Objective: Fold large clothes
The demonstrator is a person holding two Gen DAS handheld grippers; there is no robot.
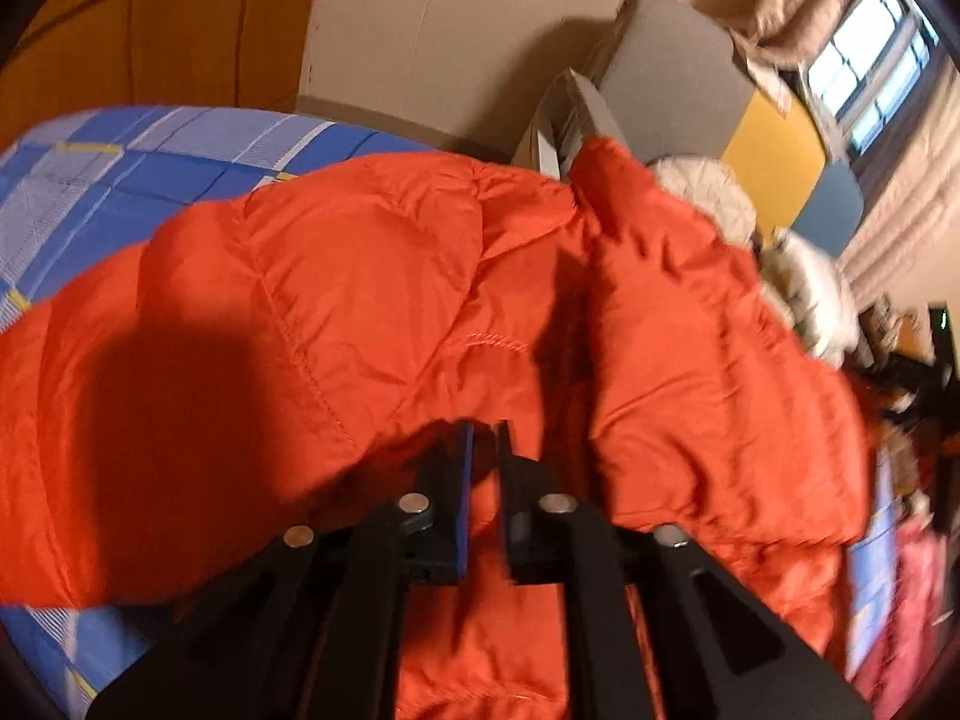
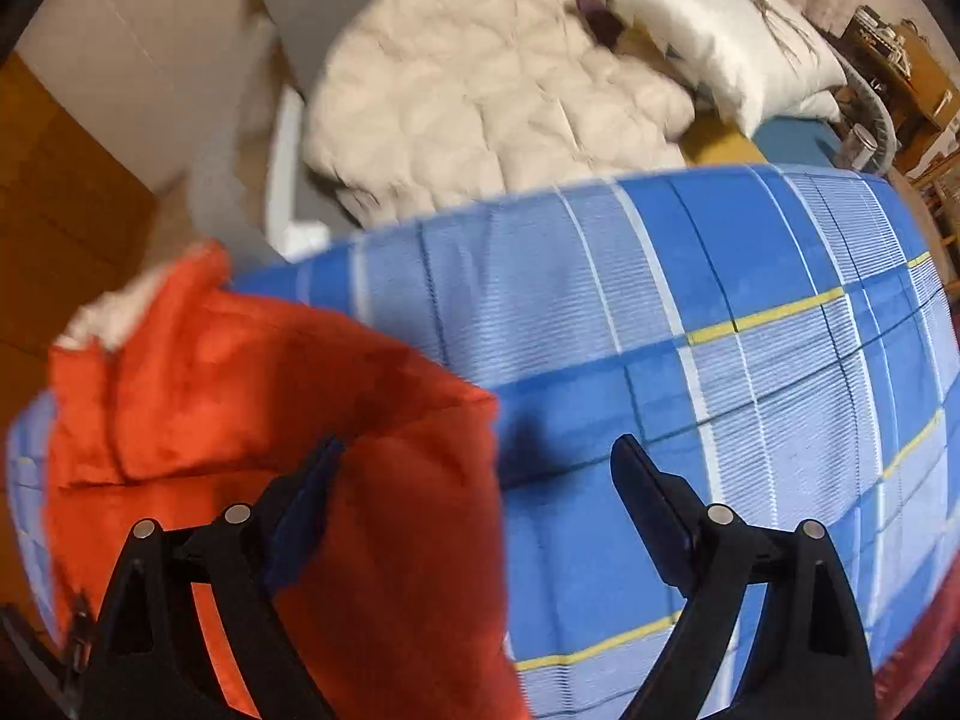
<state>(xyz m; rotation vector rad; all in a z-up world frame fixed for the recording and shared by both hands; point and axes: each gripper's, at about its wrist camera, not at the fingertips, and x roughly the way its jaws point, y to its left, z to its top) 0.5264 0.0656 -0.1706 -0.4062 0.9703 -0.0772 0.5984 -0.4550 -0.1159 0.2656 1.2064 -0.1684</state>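
Observation:
An orange puffer jacket (image 1: 372, 300) lies spread over a bed with a blue checked sheet (image 1: 120, 162). My left gripper (image 1: 485, 429) is nearly shut, its jaws pinching a fold of the jacket near its lower edge. In the right wrist view the jacket (image 2: 252, 396) fills the lower left, its edge between the jaws. My right gripper (image 2: 477, 450) is open wide; its left finger rests on the orange fabric and its right finger hangs over the sheet (image 2: 750, 330).
A cream quilted jacket (image 2: 480, 90) and a white pillow (image 2: 720, 36) lie beyond the bed's far edge. A grey cushioned chair (image 1: 672, 72) and yellow panel stand by the wall. A window (image 1: 870, 66) is at the far right. Pink clothing (image 1: 900, 600) lies at the bed's right edge.

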